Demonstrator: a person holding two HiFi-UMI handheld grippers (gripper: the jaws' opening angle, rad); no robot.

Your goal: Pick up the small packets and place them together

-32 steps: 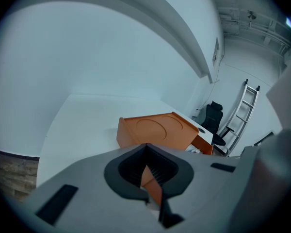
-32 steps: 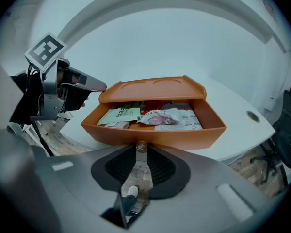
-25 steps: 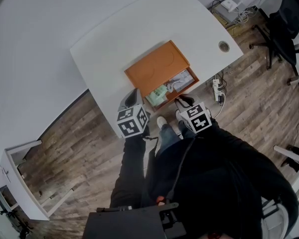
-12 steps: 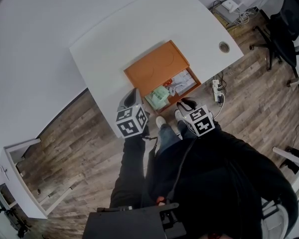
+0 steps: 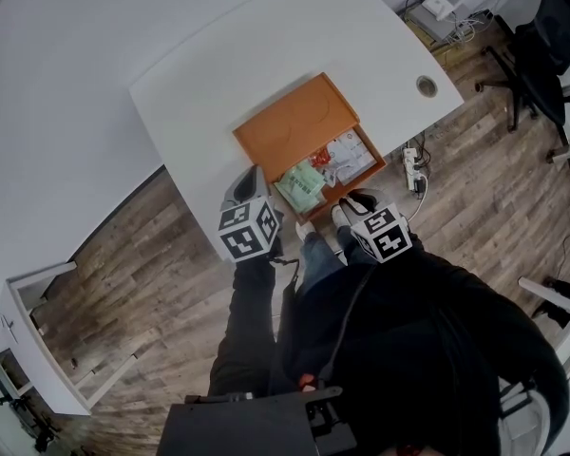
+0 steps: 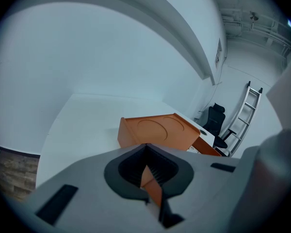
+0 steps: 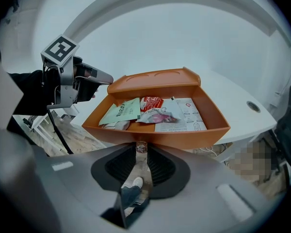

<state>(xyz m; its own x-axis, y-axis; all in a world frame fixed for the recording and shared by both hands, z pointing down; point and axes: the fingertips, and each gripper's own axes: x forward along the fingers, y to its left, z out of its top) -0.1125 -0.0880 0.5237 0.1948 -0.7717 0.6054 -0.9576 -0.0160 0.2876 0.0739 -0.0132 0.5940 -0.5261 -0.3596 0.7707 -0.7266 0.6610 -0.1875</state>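
Across the middle of the head view sits the white table point(image 5: 218, 74), with wood floor point(image 5: 152, 283) all around it and a black office chair point(image 5: 551, 36) off in the upper right corner. Dead centre on the table is the orange tray point(image 5: 290, 126), flat bare half toward the upper left, deeper half toward the lower right. The left gripper point(image 5: 250, 174) comes in at the tray's left edge. Its own view shows an orange edge wedged between the pads, so it looks clamped on the tray. The right gripper point(image 5: 358, 198) hangs just off the tray's lower right edge, jaws a bit apart with nothing in them; floor and a shoe point(image 7: 136, 182) show through the gap. The packets point(image 5: 328, 167) lie bunched in the deeper half: a green packet point(image 7: 121, 109) on the left, white and red ones overlapping beside it.
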